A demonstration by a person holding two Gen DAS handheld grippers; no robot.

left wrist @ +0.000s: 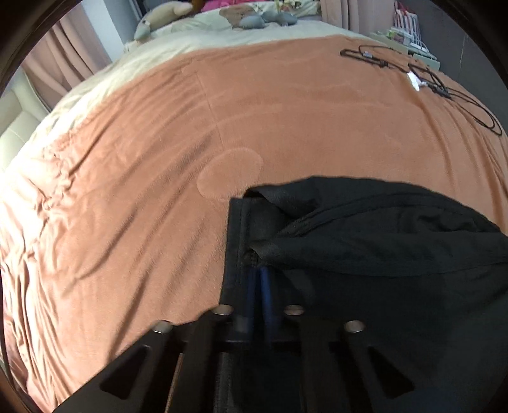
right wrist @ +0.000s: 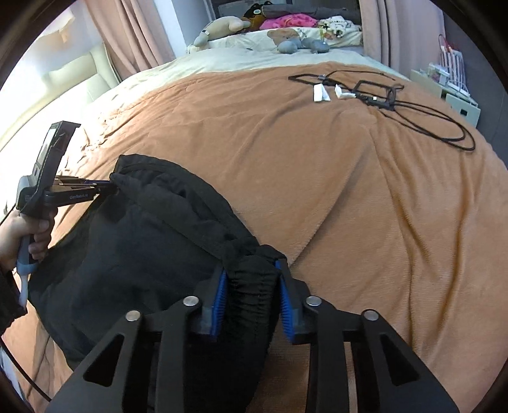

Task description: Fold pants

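Black pants (right wrist: pixel 143 241) hang between both grippers above an orange blanket (right wrist: pixel 349 190). In the right wrist view my right gripper (right wrist: pixel 252 270) is shut on a bunched elastic edge of the pants, its blue pads (right wrist: pixel 222 295) pressing the cloth from both sides. The left gripper (right wrist: pixel 111 187) shows at the far left, shut on the other end of the pants. In the left wrist view my left gripper (left wrist: pixel 258 270) has its blue pads close together on the pants (left wrist: pixel 381 241), which spread away to the right.
Black cables (right wrist: pixel 412 108) and small white items (right wrist: pixel 320 92) lie on the blanket at the far right. Stuffed toys (right wrist: pixel 222 28) and pillows sit at the head of the bed. Curtains (right wrist: pixel 127 38) and a white cabinet (right wrist: pixel 460 101) flank the bed.
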